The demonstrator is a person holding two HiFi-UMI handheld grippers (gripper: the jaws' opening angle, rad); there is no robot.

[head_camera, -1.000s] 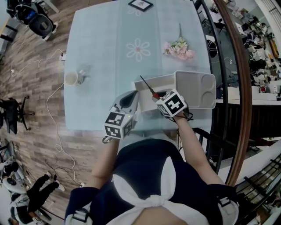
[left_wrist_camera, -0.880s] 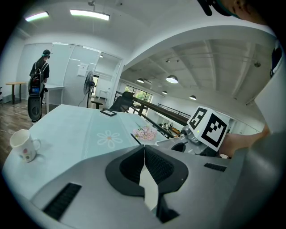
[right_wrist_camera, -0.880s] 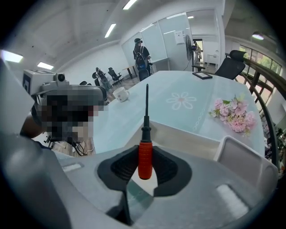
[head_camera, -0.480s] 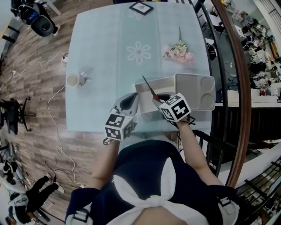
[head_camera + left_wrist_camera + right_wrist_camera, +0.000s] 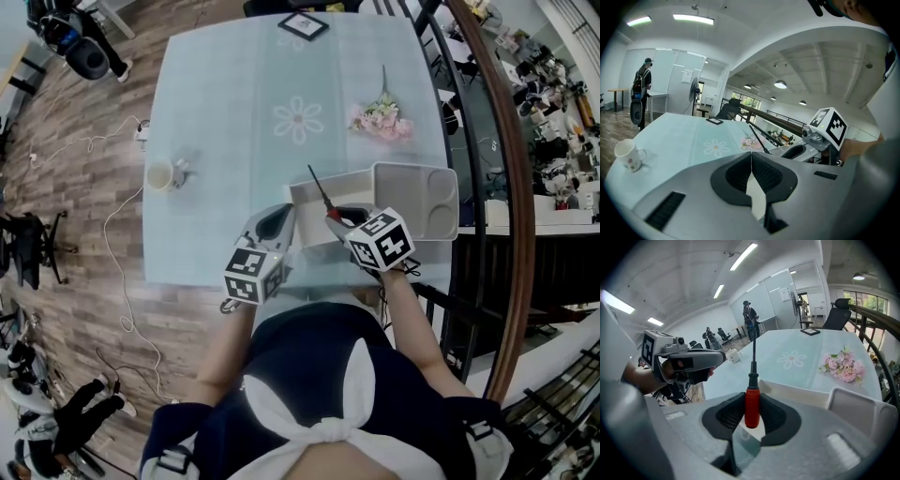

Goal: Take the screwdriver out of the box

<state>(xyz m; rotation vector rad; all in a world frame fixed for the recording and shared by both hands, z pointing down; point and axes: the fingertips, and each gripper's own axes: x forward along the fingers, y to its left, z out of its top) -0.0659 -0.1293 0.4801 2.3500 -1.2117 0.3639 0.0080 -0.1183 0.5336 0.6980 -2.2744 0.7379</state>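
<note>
Right gripper view: screwdriver [image 5: 751, 401], red handle clenched in the right tongs [image 5: 751, 420], is rising tip-up out of the white box [image 5: 801, 391] on the bench [image 5: 787, 357], so extraction is nearly done; left tongs [image 5: 751, 178] are idling clenched and empty.

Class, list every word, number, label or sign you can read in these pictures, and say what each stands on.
No text can be read.
Right marker cube and left marker cube: square patterns only, no letters.
Framed picture: too small to read.
Wall sheet: blurred.
</note>
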